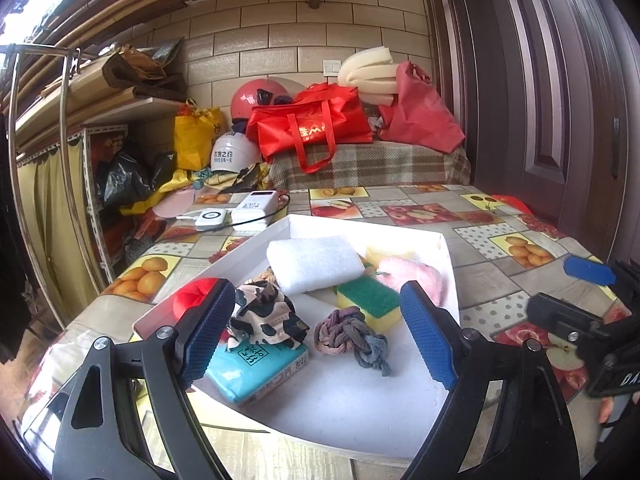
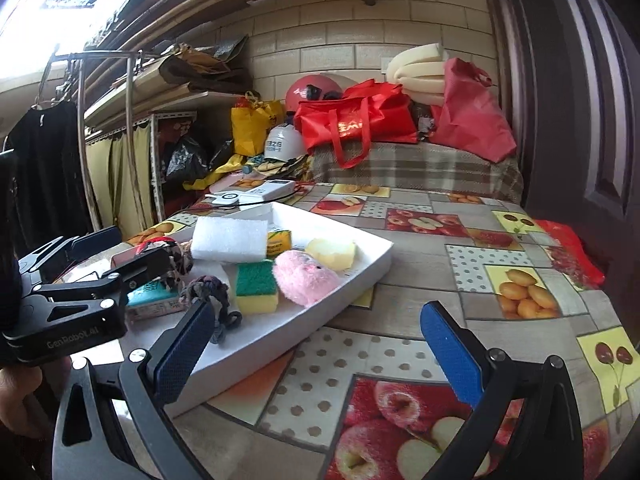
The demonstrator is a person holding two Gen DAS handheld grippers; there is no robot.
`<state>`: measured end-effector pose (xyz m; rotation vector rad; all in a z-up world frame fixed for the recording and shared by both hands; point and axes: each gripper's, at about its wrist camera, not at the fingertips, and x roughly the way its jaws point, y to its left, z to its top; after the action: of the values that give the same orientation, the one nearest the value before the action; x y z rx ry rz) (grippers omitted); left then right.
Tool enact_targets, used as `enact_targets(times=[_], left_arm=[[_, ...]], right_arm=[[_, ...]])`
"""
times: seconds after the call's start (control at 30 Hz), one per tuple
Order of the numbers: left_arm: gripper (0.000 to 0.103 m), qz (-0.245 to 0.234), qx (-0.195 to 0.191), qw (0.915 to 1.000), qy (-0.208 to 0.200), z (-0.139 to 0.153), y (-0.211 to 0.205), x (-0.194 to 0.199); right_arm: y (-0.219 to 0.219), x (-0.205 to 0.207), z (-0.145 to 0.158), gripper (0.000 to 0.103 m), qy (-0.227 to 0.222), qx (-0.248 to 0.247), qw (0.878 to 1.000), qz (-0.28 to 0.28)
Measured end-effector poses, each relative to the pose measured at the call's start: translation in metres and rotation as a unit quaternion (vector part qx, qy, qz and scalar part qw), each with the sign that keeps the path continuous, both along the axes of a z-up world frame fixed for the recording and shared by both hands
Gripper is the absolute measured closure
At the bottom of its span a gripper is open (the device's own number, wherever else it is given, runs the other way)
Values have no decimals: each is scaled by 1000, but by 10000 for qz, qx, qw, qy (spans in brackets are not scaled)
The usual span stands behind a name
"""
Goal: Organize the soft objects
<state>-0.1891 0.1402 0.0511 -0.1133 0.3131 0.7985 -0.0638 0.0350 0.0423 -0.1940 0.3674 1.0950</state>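
Observation:
A white tray (image 1: 360, 224) on the fruit-print tablecloth holds soft things: a white foam block (image 1: 314, 264), a green-and-yellow sponge (image 1: 368, 298), a pink plush (image 1: 408, 276), a pale yellow sponge (image 1: 384, 254), a braided hair tie (image 1: 348, 334), a cow-print cloth (image 1: 264, 316), a teal tissue pack (image 1: 256, 368) and a red ball (image 1: 192, 300). My left gripper (image 1: 316, 320) hangs open over the tray's near part, holding nothing. My right gripper (image 2: 316, 340) is open and empty over the tray's near right corner and the tablecloth (image 2: 400, 264). The pink plush (image 2: 306, 282) lies ahead of it.
A power bank (image 1: 252, 210) and a white charger (image 1: 210, 218) with a cable lie behind the tray. Beyond the table, a checked bench carries red bags (image 1: 312, 124) and helmets. Shelves and a clothes rail stand left; a dark door (image 1: 540, 100) stands right.

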Motion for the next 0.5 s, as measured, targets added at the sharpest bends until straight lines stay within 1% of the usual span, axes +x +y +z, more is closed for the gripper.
enact_targets(times=[0.07,0.13,0.17,0.23,0.27,0.3,0.37,0.43,0.47,0.5], left_arm=[[18,43,53,10000,-68,2,-2,-4],[18,98,165,9997,-123,5,-7,-7],[18,84,102,9998,-123,6,-8,-9],[18,-171,-426,9989,-74,0,-8,-7],[18,-184,-469,9987,13,-1,-12,-6],[18,-97,-260,9996,30,2,-20,-7],[18,-19,108,9999,-133,6,-35,-13],[18,39,282,9994,-214,7,-45,-18],[18,6,326,9991,-258,8,-49,-20],[18,-48,331,9990,-296,8,-51,-21]], right_arm=[[-11,6,0,0,153,7,9998,-111],[-24,4,4,0,100,194,9997,-148],[-31,1,6,0,26,293,9994,-160],[-42,-8,8,0,-178,429,9988,-168],[-47,-13,10,0,-287,513,9981,-165],[-54,-20,12,0,-461,676,9965,-178],[-70,-34,15,0,-853,1070,9901,-309],[-85,-44,18,0,-1145,1432,9818,-504],[-91,-48,19,0,-1265,1572,9768,-713],[-95,-51,19,0,-1366,1652,9712,-1043]])
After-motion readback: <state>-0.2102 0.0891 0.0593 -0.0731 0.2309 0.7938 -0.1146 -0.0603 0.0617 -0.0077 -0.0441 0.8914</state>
